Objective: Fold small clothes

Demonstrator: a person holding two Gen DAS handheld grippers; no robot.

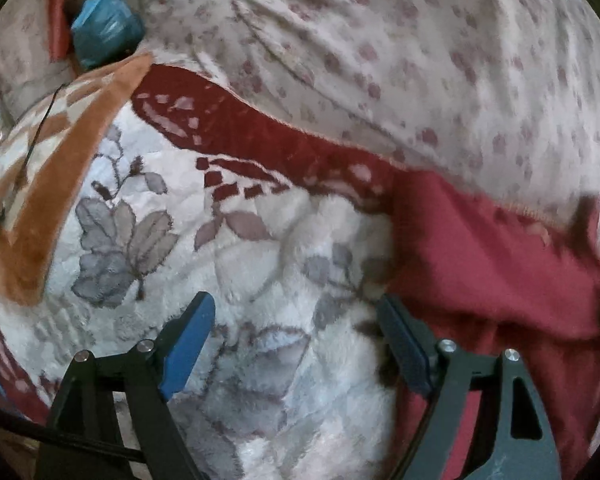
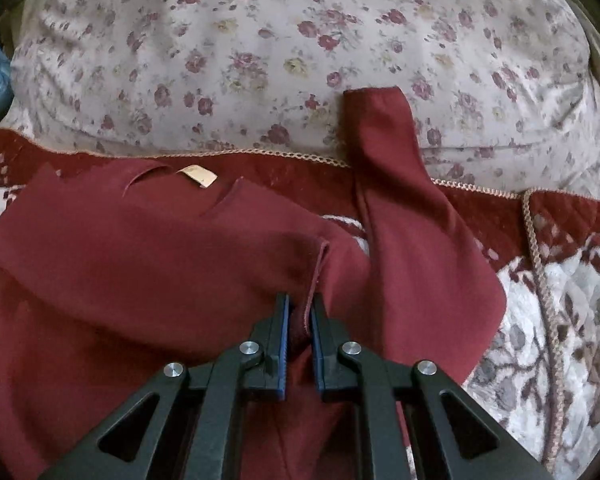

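A dark red long-sleeved top (image 2: 148,240) lies on a plush blanket, neck label (image 2: 198,176) facing up, one sleeve (image 2: 384,152) stretched toward the floral sheet. My right gripper (image 2: 300,300) is shut on a raised fold of the top's hem edge, which stands pinched between the blue pads. In the left wrist view the same red top (image 1: 492,272) lies at the right. My left gripper (image 1: 296,308) is open over the white blanket, its right finger (image 1: 404,344) at the garment's left edge, with only blanket between the fingers.
The white plush blanket (image 1: 204,240) with grey leaves has a dark red border (image 2: 480,208) and cord trim. Behind it a floral sheet (image 2: 260,52) bulges up. A blue plastic bag (image 1: 104,28) and an orange-patterned blanket (image 1: 52,184) lie at the left.
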